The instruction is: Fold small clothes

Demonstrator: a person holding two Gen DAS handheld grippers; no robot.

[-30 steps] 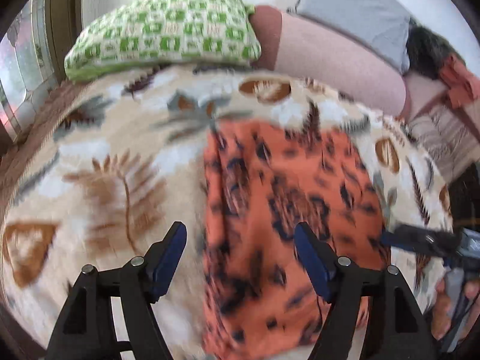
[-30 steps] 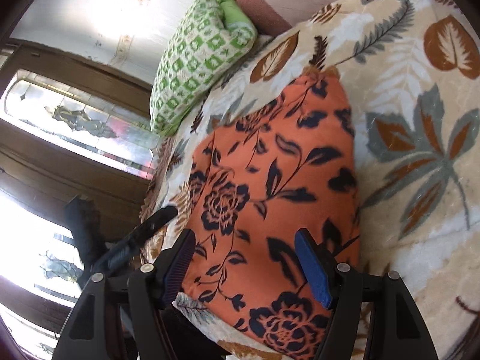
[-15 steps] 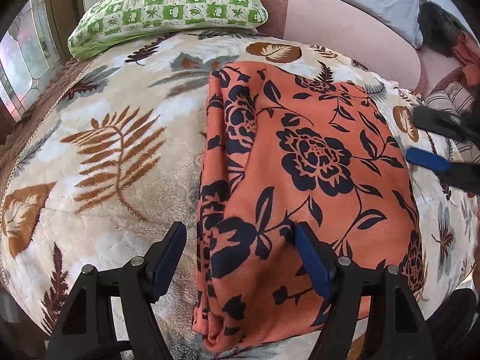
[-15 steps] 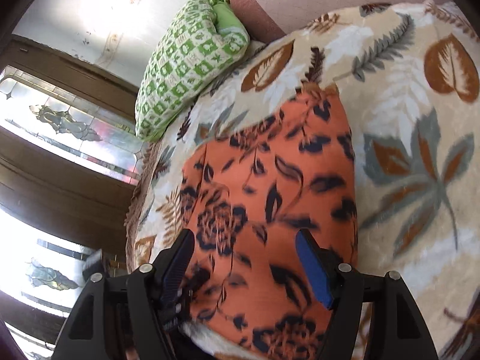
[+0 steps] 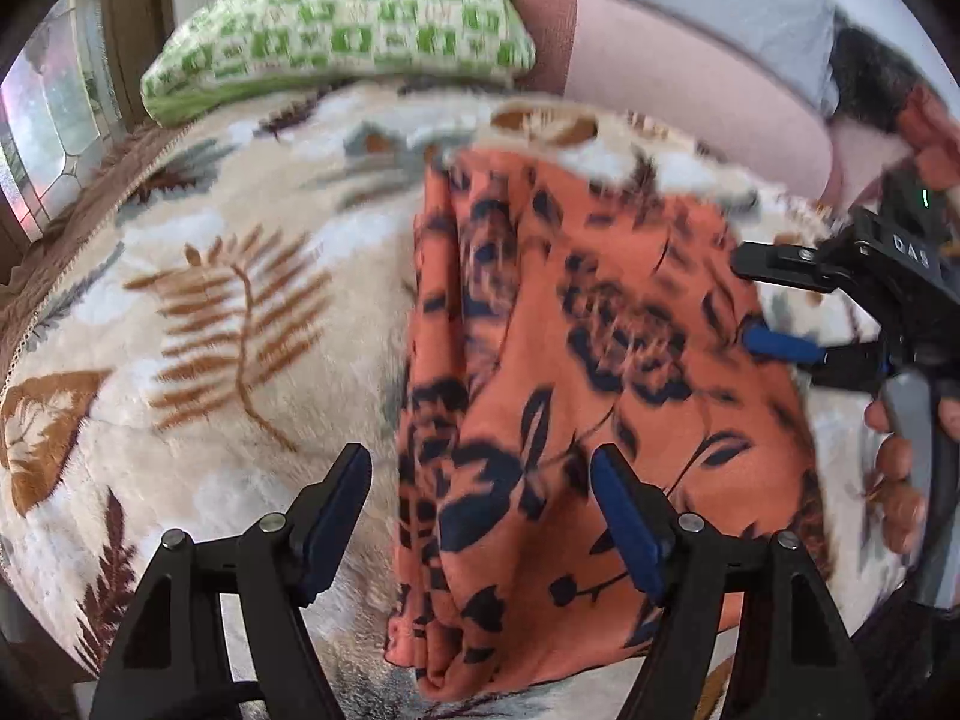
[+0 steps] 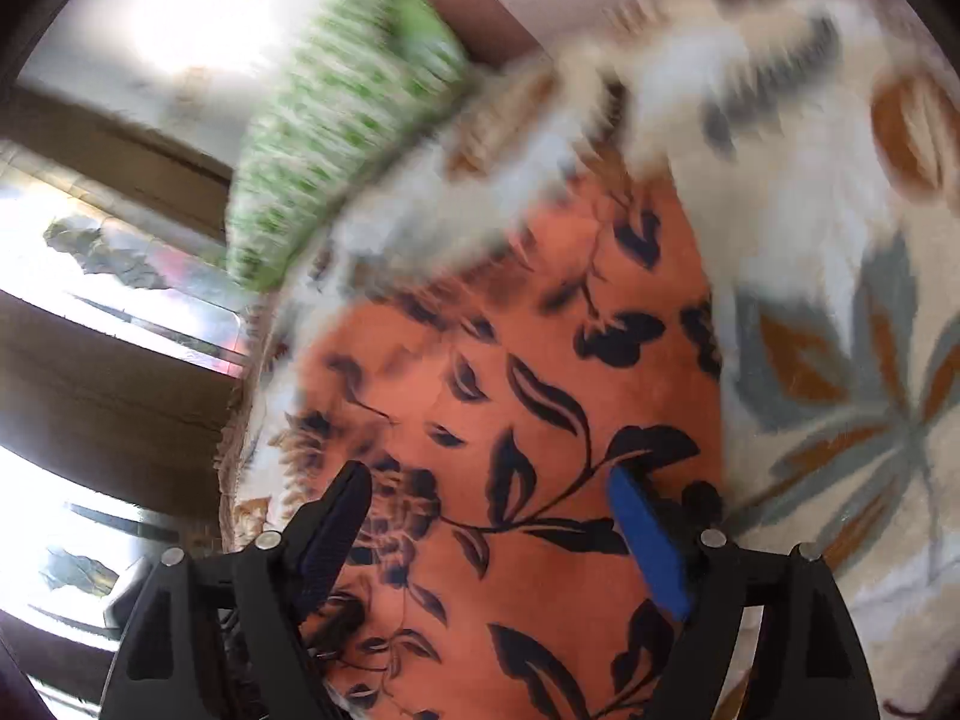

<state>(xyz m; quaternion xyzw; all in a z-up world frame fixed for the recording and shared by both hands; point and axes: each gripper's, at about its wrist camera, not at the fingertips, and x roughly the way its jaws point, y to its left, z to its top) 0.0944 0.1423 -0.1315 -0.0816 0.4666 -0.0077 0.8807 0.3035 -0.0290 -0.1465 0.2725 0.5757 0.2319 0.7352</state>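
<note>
Left wrist view showed the orange floral garment (image 5: 600,372) folded lengthwise on the leaf-print blanket (image 5: 210,312), near its front edge. Left gripper (image 5: 480,516) hung wide and empty; the right gripper (image 6: 498,534), jaws just widened, held nothing, so each would do best pinching a narrow end squarely before the crosswise fold

Orange floral garment (image 5: 576,372) — folded lengthwise, on leaf-print blanket (image 5: 228,312). Left gripper (image 5: 480,498) spread wide over its near edge (nothing clamped). Right gripper (image 5: 750,300) — jaws apart, at garment's right side.

Garment (image 5: 600,360): orange, navy floral print. Blanket (image 5: 240,300): cream, brown and grey-blue leaves. Pillow (image 5: 342,42): green-white checks. Hand-held gripper fingers (image 6: 648,540): black, blue pads.
</note>
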